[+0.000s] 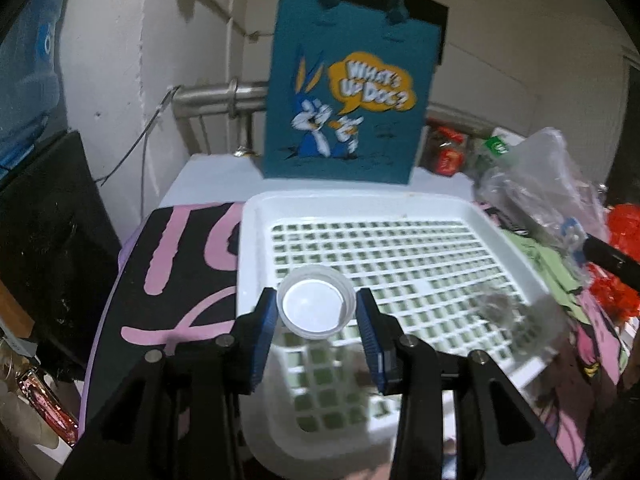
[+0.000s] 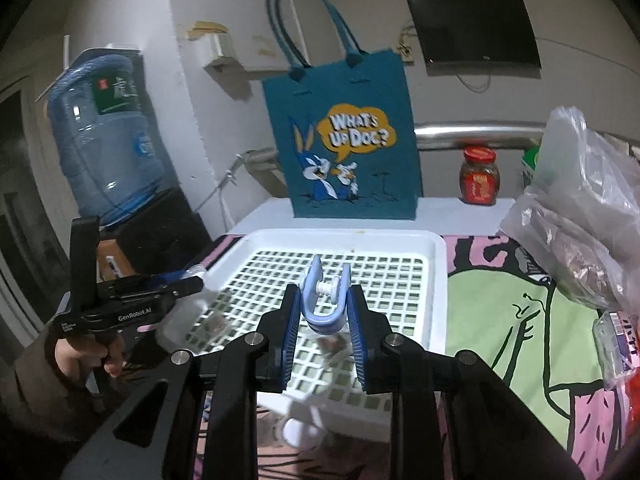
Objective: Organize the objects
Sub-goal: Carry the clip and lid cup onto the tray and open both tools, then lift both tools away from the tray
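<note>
White slotted tray, bare inside; blue tote bag behind, plastic bags right. Left tongs grasping clear bottle; right tongs grasping blue clip.

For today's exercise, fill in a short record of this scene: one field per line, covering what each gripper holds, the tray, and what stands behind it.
left gripper: shut on a clear bottle, white cap toward the camera
right gripper: shut on a blue clip
tray: white, grid floor, under both grippers
bag: teal, cartoon rabbit, upright behind the tray
jar: red lid, right of the bag
plastic bags: clear, heaped right of the tray
</note>
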A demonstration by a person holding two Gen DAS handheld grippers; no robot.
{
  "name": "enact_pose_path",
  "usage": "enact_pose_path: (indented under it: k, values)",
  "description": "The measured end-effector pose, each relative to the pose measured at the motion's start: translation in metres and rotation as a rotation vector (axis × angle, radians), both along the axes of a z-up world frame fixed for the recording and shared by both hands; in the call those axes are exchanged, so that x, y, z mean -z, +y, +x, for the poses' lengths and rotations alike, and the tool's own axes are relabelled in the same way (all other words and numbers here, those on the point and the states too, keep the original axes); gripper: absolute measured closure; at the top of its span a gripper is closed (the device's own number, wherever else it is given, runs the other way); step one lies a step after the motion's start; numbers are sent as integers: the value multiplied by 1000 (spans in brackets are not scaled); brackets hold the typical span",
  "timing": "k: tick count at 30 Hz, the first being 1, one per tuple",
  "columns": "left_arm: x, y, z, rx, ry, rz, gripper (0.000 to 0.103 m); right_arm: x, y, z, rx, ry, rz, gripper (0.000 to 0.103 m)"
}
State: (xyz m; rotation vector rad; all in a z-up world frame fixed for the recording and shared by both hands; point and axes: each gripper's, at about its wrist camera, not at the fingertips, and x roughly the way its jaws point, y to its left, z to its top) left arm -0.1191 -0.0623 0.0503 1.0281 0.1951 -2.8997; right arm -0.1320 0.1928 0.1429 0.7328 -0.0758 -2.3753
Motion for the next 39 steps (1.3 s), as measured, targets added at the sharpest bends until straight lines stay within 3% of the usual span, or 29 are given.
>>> enact_pose_path:
  k: [8, 15, 22, 24, 28, 30, 39]
  values:
    - [24, 3, -19, -1, -65, 12, 64, 32, -7, -32, 35, -81, 59, 80]
    - [25, 4, -22, -11, -57, 28, 64, 63, -24, -42, 15, -137, 150, 80]
    - [27, 2, -24, -12, -57, 59, 63, 68, -21, -43, 26, -144, 145, 79]
    - [26, 2, -23, -10, -55, 59, 62, 66, -20, -41, 38, -134, 144, 74]
    - [15, 3, -15, 2, -15, 69, 29, 58, -18, -33, 48, -100, 123, 51]
    - [4, 3, -6, 12, 20, 90, 29, 49, -12, -26, 63, -76, 97, 39]
    - [-26, 13, 33, 47, 100, 54, 27, 1, 14, 25, 93, 68, -34, 22]
